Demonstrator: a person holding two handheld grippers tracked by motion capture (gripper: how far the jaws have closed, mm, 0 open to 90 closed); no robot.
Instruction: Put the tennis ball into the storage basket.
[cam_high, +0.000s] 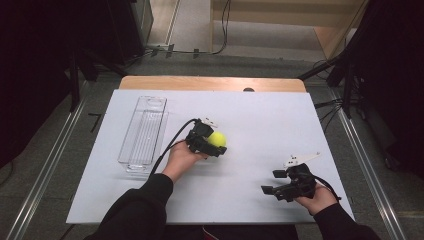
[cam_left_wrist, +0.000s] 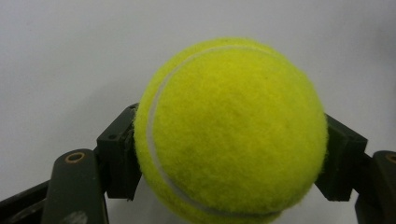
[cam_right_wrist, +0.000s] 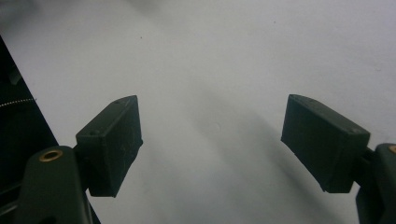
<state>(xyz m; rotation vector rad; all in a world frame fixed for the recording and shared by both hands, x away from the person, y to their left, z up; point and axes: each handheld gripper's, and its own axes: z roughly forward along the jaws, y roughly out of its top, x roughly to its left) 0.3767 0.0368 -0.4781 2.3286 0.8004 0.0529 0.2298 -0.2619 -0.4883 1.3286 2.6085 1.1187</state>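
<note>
In the high view, the left gripper (cam_high: 216, 141) is sitting near the middle of the white bench (cam_high: 260, 115), its jaws clamping a yellow-green tennis ball (cam_high: 218, 138). The person's left hand (cam_high: 181, 159) is gripping the tool from the near side, and a black cable is trailing from it toward the near left. A clear plastic bin (cam_high: 144, 131) is lying lengthwise on the left part of the bench, apart from the ball and to its left. The right gripper (cam_high: 274, 182) is resting at the near right of the bench, pointing left, its jaws standing wide with nothing between them; the right hand (cam_high: 314, 198) is holding it from the near side.

In the left gripper view, the tennis ball (cam_left_wrist: 231, 130) is sitting squarely between the two black jaws, each pad pressing into the felt on one side, with the white seam curving down its left face. The pale bench surface (cam_left_wrist: 70, 56) is showing behind it.

In the right gripper view, the right gripper (cam_right_wrist: 210, 151) is pointing at bare white bench (cam_right_wrist: 224, 60), its jaws spread wide apart and holding nothing.
</note>
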